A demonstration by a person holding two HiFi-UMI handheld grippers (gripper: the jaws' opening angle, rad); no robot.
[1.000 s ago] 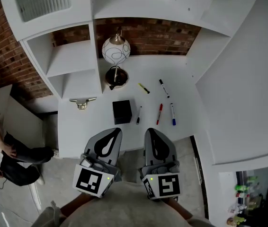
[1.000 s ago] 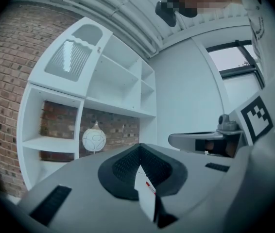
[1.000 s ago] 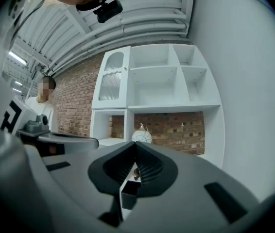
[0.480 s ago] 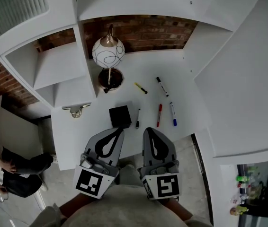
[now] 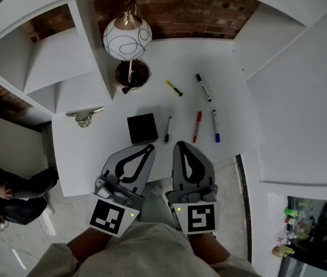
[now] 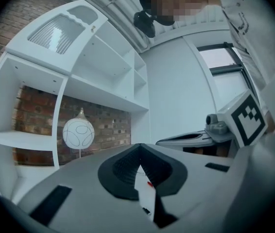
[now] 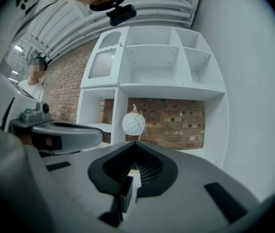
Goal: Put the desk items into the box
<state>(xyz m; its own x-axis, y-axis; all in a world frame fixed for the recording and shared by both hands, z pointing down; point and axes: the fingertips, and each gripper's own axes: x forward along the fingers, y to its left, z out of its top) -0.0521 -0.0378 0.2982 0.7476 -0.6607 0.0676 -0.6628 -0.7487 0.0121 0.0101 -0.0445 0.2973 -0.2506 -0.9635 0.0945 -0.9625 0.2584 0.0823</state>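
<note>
Jaws closed tip to tip on left gripper [image 5: 149, 148] and right gripper [image 5: 181, 145], nothing held; both sit at the counter [image 5: 88, 154] near edge. Black box [image 5: 142, 128] at 12 o'clock of left. Black pen [image 5: 167, 129], red marker [image 5: 197, 126], blue marker [image 5: 216, 125] loose, 11 to 2 o'clock of right. Likely approach step. Next: open right jaws, reach the nearest pen.

Brick wall [image 5: 175, 9], white shelves [image 5: 47, 56], globe lamp [image 5: 127, 37]
</note>
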